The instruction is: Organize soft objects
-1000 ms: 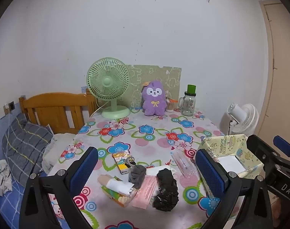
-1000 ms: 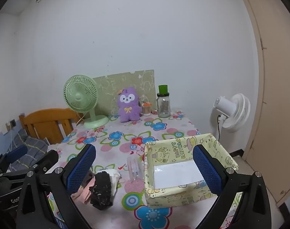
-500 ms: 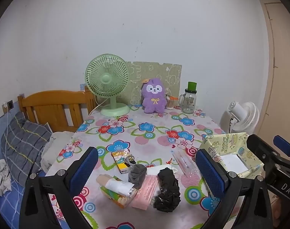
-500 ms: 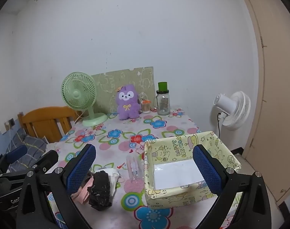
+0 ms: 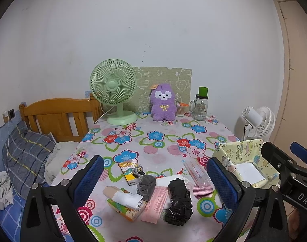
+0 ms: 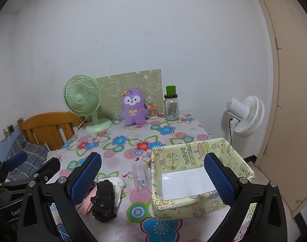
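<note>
Left wrist view: my left gripper (image 5: 155, 178) is spread wide, holding nothing, hovering over the crumpled black plastic bag (image 5: 178, 200) and grey scrunchie (image 5: 147, 184) on the table.

Right wrist view: my right gripper (image 6: 152, 178) is wide apart too, empty, above the yellow cartoon-print box (image 6: 195, 201), bag lower left.

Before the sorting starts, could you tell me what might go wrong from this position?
The black crumpled bag lies against the pink slip and the grey cloth, so a grab may drag neighbours along. The yellow paper box looks light and may slide if bumped. Both the left gripper and the right gripper are open and empty.
</note>
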`<state>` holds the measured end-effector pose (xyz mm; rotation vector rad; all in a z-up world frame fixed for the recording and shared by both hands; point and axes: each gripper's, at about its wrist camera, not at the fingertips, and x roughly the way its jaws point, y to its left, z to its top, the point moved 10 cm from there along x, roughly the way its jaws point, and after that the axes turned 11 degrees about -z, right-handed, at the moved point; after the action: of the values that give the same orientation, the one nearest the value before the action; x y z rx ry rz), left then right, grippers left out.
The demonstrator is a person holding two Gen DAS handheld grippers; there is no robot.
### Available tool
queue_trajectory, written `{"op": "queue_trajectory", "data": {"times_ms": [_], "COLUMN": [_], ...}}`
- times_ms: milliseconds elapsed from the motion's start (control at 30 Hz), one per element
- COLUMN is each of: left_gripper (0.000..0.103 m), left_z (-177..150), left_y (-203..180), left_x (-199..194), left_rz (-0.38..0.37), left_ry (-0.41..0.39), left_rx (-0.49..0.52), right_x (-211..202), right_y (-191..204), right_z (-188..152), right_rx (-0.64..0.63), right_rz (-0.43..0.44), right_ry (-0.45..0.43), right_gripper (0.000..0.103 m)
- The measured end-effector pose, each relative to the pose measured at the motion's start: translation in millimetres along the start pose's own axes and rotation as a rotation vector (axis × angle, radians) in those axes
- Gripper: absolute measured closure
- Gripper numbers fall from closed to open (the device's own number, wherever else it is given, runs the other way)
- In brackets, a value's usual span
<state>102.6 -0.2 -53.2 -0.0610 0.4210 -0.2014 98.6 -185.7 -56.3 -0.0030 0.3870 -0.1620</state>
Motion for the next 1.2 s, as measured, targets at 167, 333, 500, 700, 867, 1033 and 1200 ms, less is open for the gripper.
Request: {"op": "queue_trajectory", "data": {"times_ms": [167,333,500,700,867,1033,1200], "left_gripper": [0.001,0.002,0.002,0.002,0.002,0.002,0.002], "left_z": [-0.1,-1.9,-0.6,-0.2,-0.5,-0.1,2.5], "left_y": [-0.5,-2.3,-3.5,-3.1,-3.8,-3.9,-4.4], "left_x": [0.2,1.5,2.3,2.2,2.6,2.9,2.8], "left_rz": [-0.001,-0.004,-0.002,-0.002,-0.002,-0.002,-0.007], "left_ry": [0.001,0.009,0.010,0.011,0.012,0.010,0.005], "left_rx": [-0.001,-0.001,0.007,0.007,0.006,0.007,0.000], "right_x": [0.7,0.7,0.2,0.8,0.9,0.9,0.3], "right_y": [0.1,0.8,0.4,-0.3,-0.4,-0.7,-1.8], "right_z": [-0.6,-0.4,-1.3,-0.9,-0.3,0.2,0.2], "right_rx": [-0.002,-0.004,-0.003,-0.001,-0.002,-0.002,-0.003], "right_rz": [-0.003,-0.003,-0.003,-0.003,-0.004,-0.005,-0.008], "right_ry": [0.001,0.002,0.003,0.005,0.004,0.002,0.000], "right_gripper": [0.000,0.000,0.000,0.000,0.000,0.000,0.000]}}
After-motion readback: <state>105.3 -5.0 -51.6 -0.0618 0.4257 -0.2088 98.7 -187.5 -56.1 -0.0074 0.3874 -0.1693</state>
